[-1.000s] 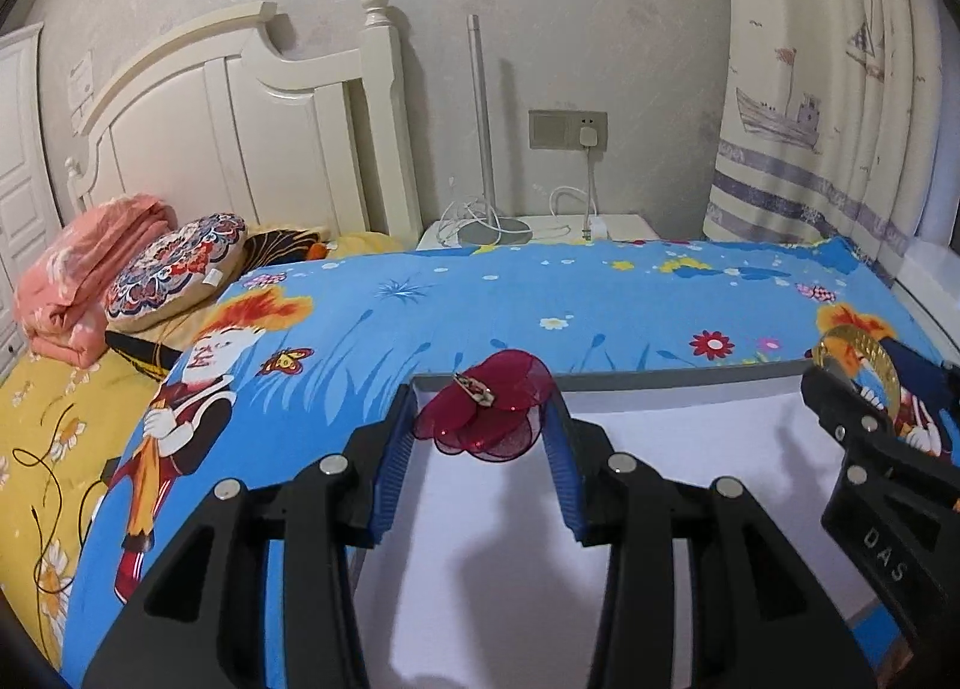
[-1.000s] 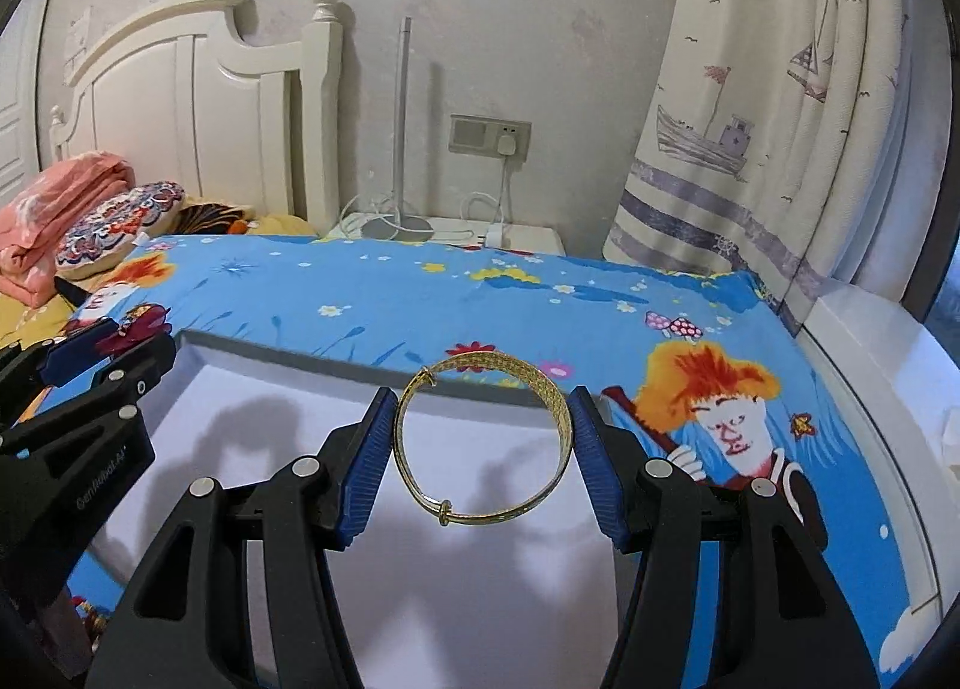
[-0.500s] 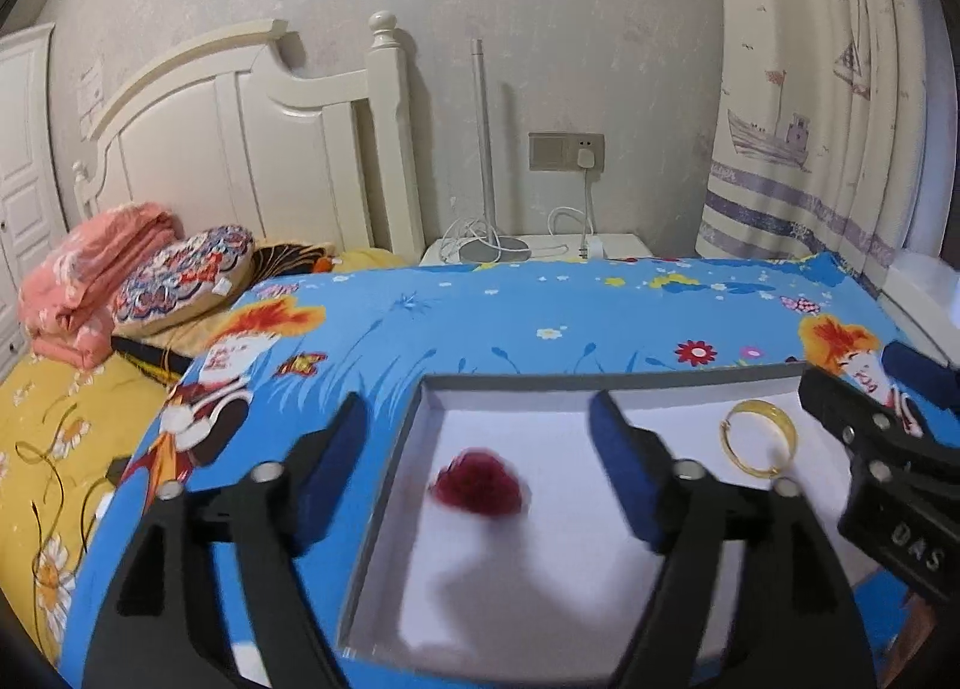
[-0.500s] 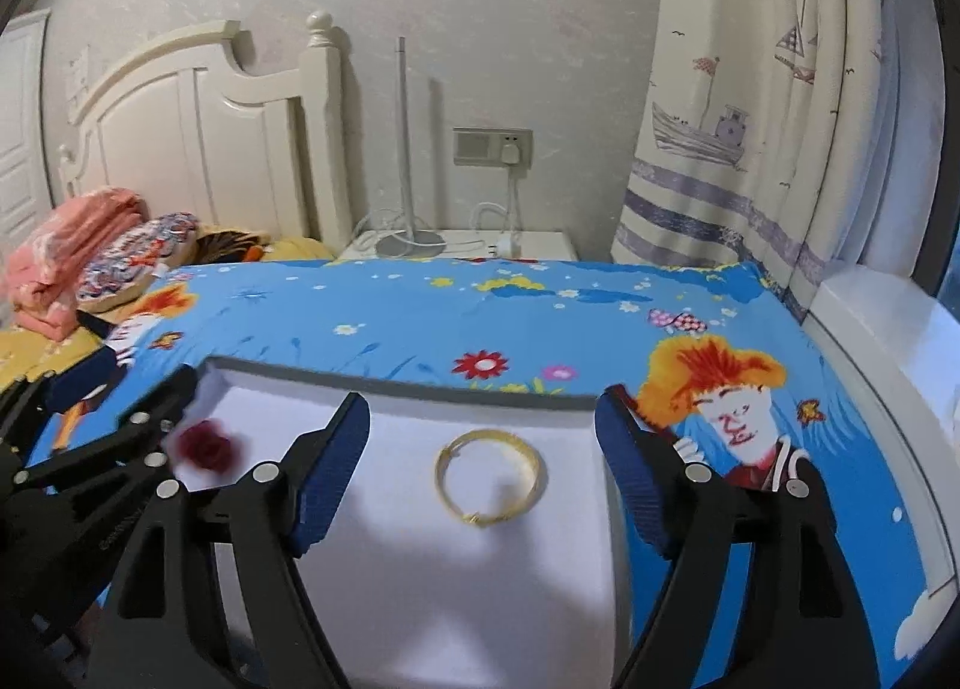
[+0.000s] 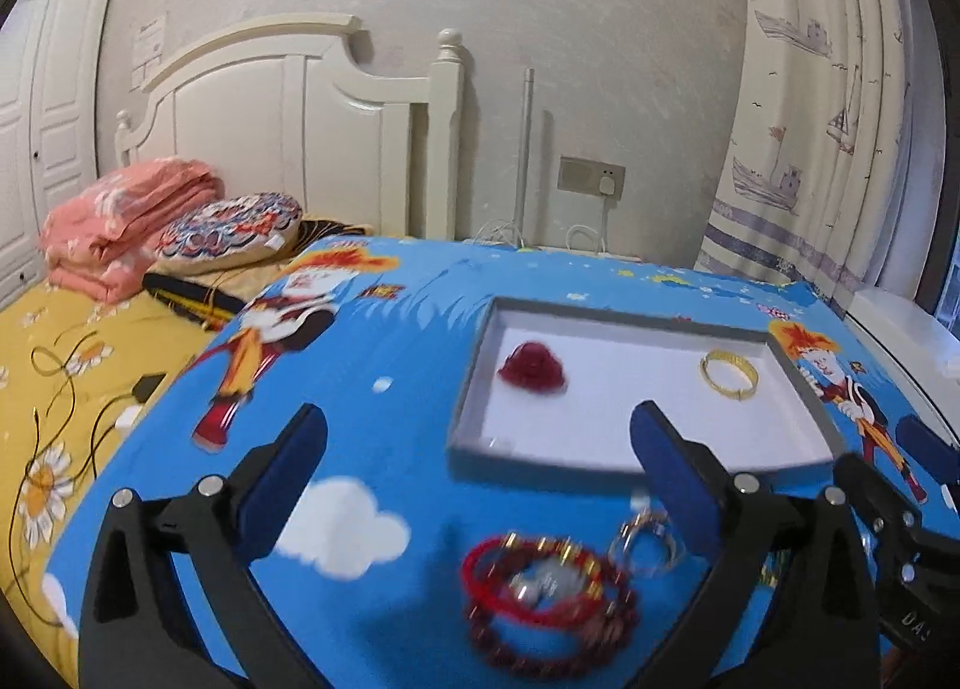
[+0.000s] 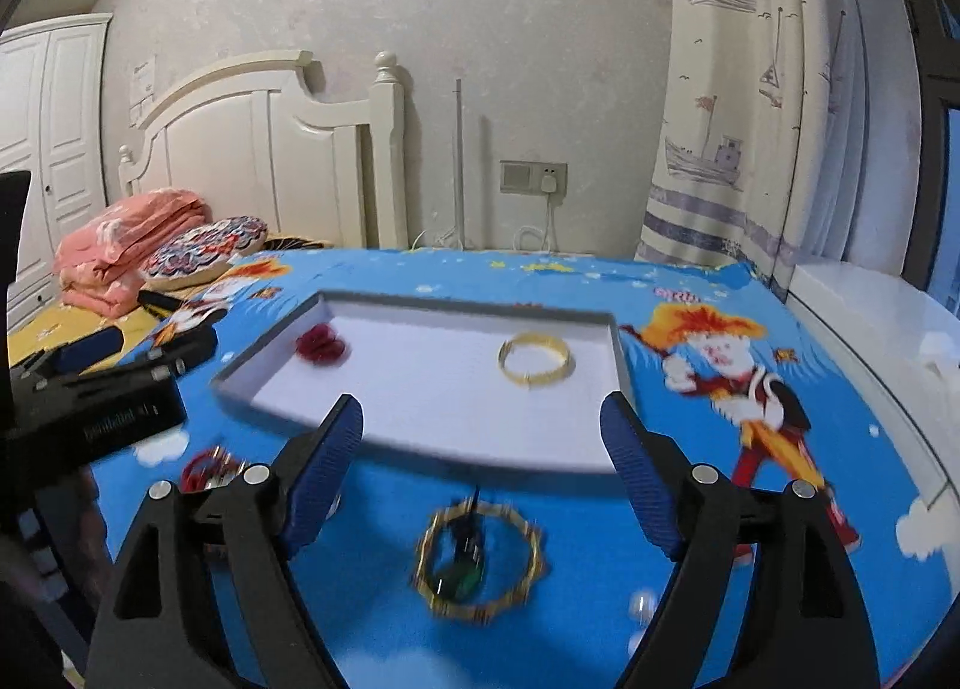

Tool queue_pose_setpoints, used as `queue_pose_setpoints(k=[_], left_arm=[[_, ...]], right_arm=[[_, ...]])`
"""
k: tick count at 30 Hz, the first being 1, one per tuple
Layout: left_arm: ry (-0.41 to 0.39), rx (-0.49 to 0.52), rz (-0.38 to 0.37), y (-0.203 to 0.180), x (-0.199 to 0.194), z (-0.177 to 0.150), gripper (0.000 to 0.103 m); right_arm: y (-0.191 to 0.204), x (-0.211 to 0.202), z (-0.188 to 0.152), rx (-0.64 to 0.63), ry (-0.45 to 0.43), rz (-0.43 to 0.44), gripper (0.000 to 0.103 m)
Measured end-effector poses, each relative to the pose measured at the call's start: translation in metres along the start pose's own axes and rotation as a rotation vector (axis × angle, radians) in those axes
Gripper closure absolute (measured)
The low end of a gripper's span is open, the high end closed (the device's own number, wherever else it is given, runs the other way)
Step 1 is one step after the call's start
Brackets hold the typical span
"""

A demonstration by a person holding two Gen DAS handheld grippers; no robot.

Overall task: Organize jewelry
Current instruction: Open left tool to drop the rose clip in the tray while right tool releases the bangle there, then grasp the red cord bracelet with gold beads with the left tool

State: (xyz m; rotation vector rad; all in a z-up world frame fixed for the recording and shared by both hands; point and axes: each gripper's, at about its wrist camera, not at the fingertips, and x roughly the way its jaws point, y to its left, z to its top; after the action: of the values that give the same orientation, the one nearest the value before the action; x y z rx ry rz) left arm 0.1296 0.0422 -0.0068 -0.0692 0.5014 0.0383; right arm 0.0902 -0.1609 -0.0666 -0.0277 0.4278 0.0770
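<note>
A white tray with a grey rim [image 5: 474, 383] [image 6: 612, 356] lies on the blue cartoon sheet. In it rest a red flower hair clip [image 5: 533, 368] [image 6: 321, 346] at the left and a gold bangle [image 5: 729, 376] [image 6: 534, 367] at the right. My left gripper [image 5: 480, 449] is open and empty, in front of the tray, above red bead bracelets [image 5: 540, 584] and a silver ring [image 5: 645, 542]. My right gripper [image 6: 480, 443] is open and empty, above a gold beaded bracelet with a dark green piece [image 6: 477, 560].
The left gripper also shows at the left of the right wrist view [image 6: 96, 401]. A yellow bedspread with cables [image 5: 66, 365], pink folded blankets [image 5: 126, 221] and a patterned cushion [image 5: 231, 230] lie to the left. A headboard, wall socket and curtain stand behind.
Both grippers opened and let go: the red clip and the gold bangle now lie in the tray. Both grippers then pulled back toward the near edge, over the loose bracelets.
</note>
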Motion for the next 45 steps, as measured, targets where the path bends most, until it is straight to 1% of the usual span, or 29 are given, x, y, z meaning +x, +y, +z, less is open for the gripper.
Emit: queue_pose_setpoints(k=[2, 5, 8, 10, 13, 15, 17, 18, 21, 23, 27, 28, 29, 30, 31, 32, 34, 36, 39, 45], left_arm=[[0.026, 0.006, -0.007, 0.006, -0.004, -0.01, 0.005], [0.053, 0.024, 0.011, 0.01, -0.006, -0.025, 0.005], [0.094, 0.062, 0.003, 0.007, -0.009, -0.045, 0.005], [0.097, 0.073, 0.017, 0.004, -0.009, -0.055, 0.005], [0.115, 0.075, 0.006, 0.0, -0.006, -0.062, 0.005], [0.127, 0.078, -0.005, -0.003, -0.003, -0.062, 0.005], [0.129, 0.079, -0.001, -0.006, -0.001, -0.061, 0.006], [0.143, 0.081, -0.005, -0.008, 0.001, -0.061, 0.006], [0.161, 0.07, -0.019, -0.009, 0.005, -0.059, 0.014], [0.164, 0.064, -0.013, -0.008, 0.007, -0.06, 0.026], [0.169, 0.052, -0.016, -0.004, 0.01, -0.063, 0.038], [0.167, 0.057, -0.011, -0.005, 0.01, -0.064, 0.048], [0.169, 0.064, -0.006, -0.005, 0.011, -0.064, 0.064], [0.177, 0.068, -0.015, -0.004, 0.013, -0.066, 0.071], [0.181, 0.064, -0.027, -0.002, 0.014, -0.067, 0.082], [0.18, 0.059, -0.034, -0.001, 0.014, -0.068, 0.085], [0.162, 0.06, -0.02, 0.002, 0.012, -0.068, 0.089], [0.137, 0.053, -0.026, 0.007, 0.007, -0.067, 0.097], [0.109, 0.039, -0.023, 0.014, -0.001, -0.06, 0.097], [0.103, -0.002, -0.02, 0.031, -0.008, -0.057, 0.097]], right_arm=[[0.003, -0.009, -0.014, -0.02, 0.009, 0.004, 0.026], [0.008, -0.017, -0.031, -0.034, 0.033, 0.009, 0.026], [0.011, -0.023, -0.048, -0.042, 0.049, 0.02, 0.026], [0.012, -0.023, -0.055, -0.046, 0.063, 0.021, 0.026], [0.014, -0.021, -0.063, -0.042, 0.087, 0.038, 0.026], [0.017, -0.02, -0.066, -0.051, 0.087, 0.039, 0.026], [0.017, -0.021, -0.067, -0.047, 0.082, 0.041, 0.026], [0.016, -0.02, -0.067, -0.043, 0.082, 0.042, 0.026], [0.012, -0.019, -0.067, -0.025, 0.087, 0.04, 0.026], [0.01, -0.018, -0.068, -0.019, 0.089, 0.04, 0.026], [0.007, -0.018, -0.069, -0.014, 0.094, 0.043, 0.026], [0.007, -0.017, -0.069, -0.013, 0.094, 0.044, 0.026], [0.007, -0.017, -0.069, -0.013, 0.096, 0.045, 0.026], [0.007, -0.017, -0.069, -0.014, 0.098, 0.046, 0.026], [0.007, -0.017, -0.07, -0.014, 0.098, 0.047, 0.026], [0.008, -0.016, -0.07, -0.014, 0.099, 0.047, 0.026], [0.008, -0.016, -0.07, -0.019, 0.103, 0.05, 0.026], [0.009, -0.014, -0.07, -0.021, 0.107, 0.054, 0.026], [0.013, -0.013, -0.07, -0.026, 0.115, 0.065, 0.026], [0.031, -0.007, -0.064, -0.044, 0.129, 0.107, 0.026]])
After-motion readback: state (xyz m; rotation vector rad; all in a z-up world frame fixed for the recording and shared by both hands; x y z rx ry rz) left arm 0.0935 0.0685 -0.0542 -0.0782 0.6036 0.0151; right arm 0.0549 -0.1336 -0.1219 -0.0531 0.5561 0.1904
